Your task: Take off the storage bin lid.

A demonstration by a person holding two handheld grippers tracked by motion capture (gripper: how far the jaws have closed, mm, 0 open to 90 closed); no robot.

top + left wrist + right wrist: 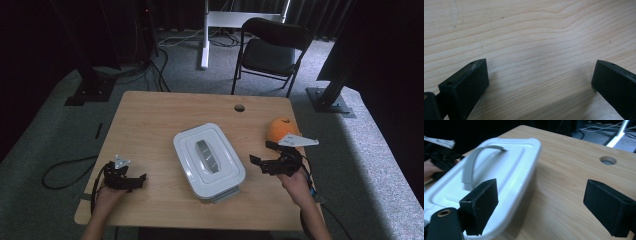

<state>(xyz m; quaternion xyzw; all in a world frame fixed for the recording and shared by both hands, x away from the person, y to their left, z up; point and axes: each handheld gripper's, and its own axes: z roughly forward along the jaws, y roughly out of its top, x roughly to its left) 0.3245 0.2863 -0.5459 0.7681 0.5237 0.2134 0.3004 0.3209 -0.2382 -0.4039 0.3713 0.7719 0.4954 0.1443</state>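
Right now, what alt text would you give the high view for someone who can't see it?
A closed white box with a grey handle sits mid-table, between a person's two open grippers: left gripper over bare wood, right gripper near the box. An orange lies behind the right one, and a black chair stands beyond the table.

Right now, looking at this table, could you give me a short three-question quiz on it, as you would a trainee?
1. True or false: the lid is on the white box.
2. Which gripper is nearer the orange: A, the left gripper, or B, the right gripper?
3. Fill in: both grippers have their jaws ____, with nothing between them.

Key
1. True: the lid sits closed, its grey handle on top.
2. B: the orange lies on the table just behind the right gripper.
3. Open: the left gripper view shows bare wood between the jaws, and the right gripper view shows the box beside one jaw, not clamped.
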